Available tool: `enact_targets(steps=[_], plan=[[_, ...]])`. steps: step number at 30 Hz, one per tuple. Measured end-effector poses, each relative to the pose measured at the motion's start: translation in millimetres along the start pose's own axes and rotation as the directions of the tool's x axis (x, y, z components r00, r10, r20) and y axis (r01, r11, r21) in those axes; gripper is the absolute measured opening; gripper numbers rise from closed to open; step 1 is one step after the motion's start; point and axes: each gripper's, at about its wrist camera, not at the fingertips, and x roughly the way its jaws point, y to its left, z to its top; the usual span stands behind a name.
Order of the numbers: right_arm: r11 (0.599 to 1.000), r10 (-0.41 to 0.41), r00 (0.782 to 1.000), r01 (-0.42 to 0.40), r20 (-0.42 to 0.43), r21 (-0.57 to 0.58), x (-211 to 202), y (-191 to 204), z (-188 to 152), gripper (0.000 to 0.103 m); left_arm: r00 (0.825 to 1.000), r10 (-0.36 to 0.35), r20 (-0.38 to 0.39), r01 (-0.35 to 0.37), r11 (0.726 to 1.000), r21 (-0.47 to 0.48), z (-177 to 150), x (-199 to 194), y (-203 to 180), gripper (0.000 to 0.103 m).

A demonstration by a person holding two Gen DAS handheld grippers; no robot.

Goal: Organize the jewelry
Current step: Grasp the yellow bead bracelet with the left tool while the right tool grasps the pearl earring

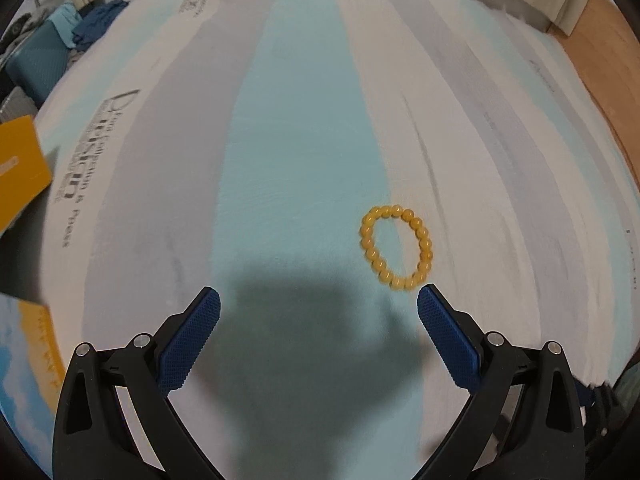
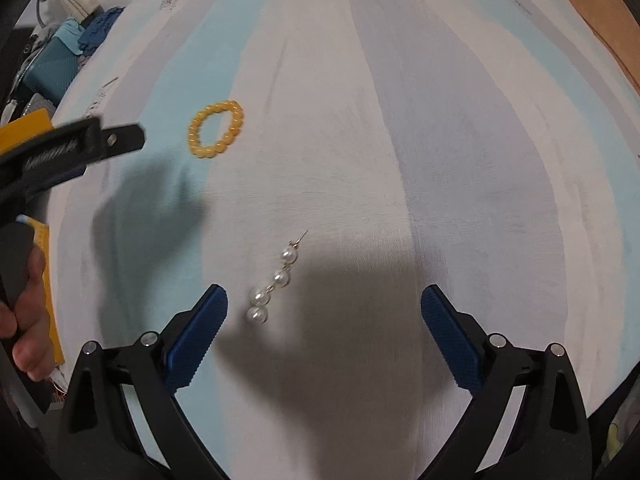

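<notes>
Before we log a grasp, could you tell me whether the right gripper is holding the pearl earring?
No, the pearl earring lies on the sheet between the open right gripper.

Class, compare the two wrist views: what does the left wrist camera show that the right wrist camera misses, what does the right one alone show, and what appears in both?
Only the left wrist view shows the left gripper head-on, open and empty, with printed lettering on the sheet.

Only the right wrist view shows the pearl earring lying just ahead of the open right gripper, and a hand at the left edge.

Both show the yellow bead bracelet lying flat on the striped sheet.
</notes>
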Motion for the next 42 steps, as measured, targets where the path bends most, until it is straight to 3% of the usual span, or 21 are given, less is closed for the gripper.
enact_targets(steps=[6,11,15,24,27,28,42], plan=[[1.000,0.016,0.999,-0.015,-0.038,0.027,22.9,-6.8,3.2,0.089,0.999,0.021,-0.046,-0.020,1.000,0.017,16.0,30.9,-18.8,0.094],[1.000,-0.002,1.000,0.003,-0.028,0.018,30.6,-2.2,3.1,0.086,0.994,0.014,-0.110,-0.011,1.000,0.026,17.5,53.9,-25.6,0.068],[1.000,-0.016,1.000,0.016,-0.011,-0.004,29.7,0.6,2.2,0.076,0.993,0.022,-0.116,-0.021,1.000,0.017,16.6,60.9,-25.0,0.065],[0.999,-0.022,1.000,0.022,-0.007,-0.035,27.0,-2.8,-0.9,0.039,0.993,0.018,-0.121,-0.014,0.999,0.033,19.5,61.1,-24.5,0.039],[0.999,-0.015,1.000,0.014,-0.013,-0.035,25.1,-6.9,-5.0,0.022,0.992,0.032,-0.125,-0.024,0.998,0.065,20.8,61.5,-29.3,0.021],[1.000,-0.008,1.000,0.007,-0.015,-0.028,24.4,-9.0,-4.9,0.015,0.991,0.041,-0.128,-0.031,0.996,0.078,22.4,61.9,-30.7,0.009],[0.999,0.045,0.998,-0.045,0.032,-0.005,1.9,-24.7,-15.8,0.011,0.997,0.002,-0.076,0.003,0.997,0.072,5.6,26.0,-23.6,0.009]])
